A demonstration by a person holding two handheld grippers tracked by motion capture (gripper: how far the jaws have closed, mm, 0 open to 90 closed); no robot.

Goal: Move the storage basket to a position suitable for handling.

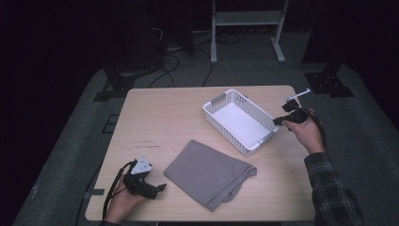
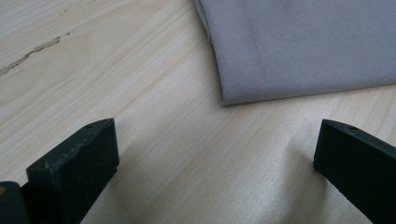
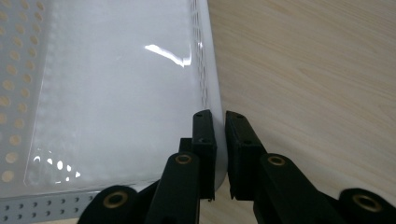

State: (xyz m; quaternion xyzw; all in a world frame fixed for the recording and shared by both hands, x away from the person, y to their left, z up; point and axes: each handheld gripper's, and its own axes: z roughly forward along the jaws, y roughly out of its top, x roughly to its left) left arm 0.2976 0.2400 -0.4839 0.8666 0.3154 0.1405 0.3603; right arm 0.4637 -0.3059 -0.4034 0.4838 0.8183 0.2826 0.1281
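Note:
A white perforated basket (image 1: 221, 101) stands empty on the wooden table (image 1: 160, 117), right of centre. My right gripper (image 1: 278, 120) is shut on the basket's rim (image 3: 211, 88) at its right-hand wall, one jaw inside and one outside. A folded grey cloth (image 1: 207, 172) lies flat in front of the basket. My left gripper (image 1: 161, 188) rests on the table left of the cloth, pointing at it, open with nothing between its fingers. In the left gripper view the cloth (image 2: 303, 42) has its near corner just beyond the jaws.
The table's right edge (image 1: 301, 155) runs close by my right hand. Beyond the table's far edge are a white stand's legs (image 1: 214, 52), black stand bases (image 1: 329, 84) and cables on grey floor. Bare wood (image 1: 155, 117) lies left of the basket.

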